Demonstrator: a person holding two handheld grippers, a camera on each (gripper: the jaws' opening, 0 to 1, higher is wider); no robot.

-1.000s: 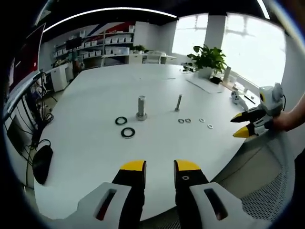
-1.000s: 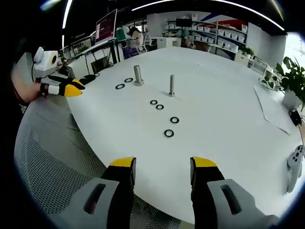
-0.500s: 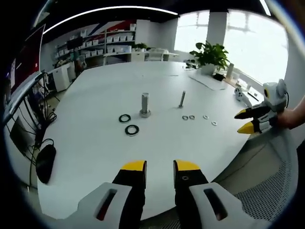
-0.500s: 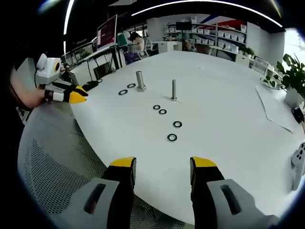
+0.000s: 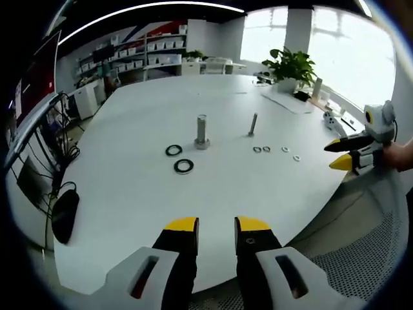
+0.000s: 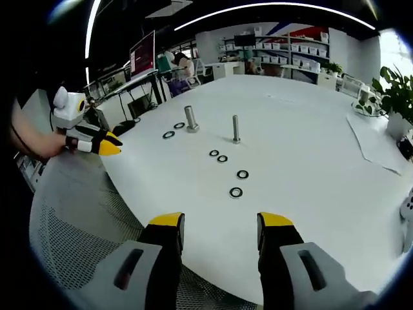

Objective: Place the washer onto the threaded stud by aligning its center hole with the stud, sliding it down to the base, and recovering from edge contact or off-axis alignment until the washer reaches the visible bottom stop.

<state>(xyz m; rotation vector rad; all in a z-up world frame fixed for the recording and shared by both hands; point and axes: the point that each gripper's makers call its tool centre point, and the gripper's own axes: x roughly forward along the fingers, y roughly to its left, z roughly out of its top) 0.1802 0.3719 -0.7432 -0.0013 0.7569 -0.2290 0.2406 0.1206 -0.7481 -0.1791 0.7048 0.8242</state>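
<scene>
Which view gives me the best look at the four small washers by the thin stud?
The right gripper view: the four small washers lie nearer, each hole visible, in front of the thin stud. In the left gripper view they are tiny rings beside it.

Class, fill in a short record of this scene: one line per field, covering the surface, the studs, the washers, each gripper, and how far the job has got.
surface: white table
studs: thick stud and thin stud, both upright and bare
large washers: two dark rings flat beside the thick stud
small washers: four in a loose row near the thin stud
left gripper: open, holding nothing, at the table's near edge
right gripper: open, holding nothing, at the table's edge
progress: no washer picked up yet
</scene>
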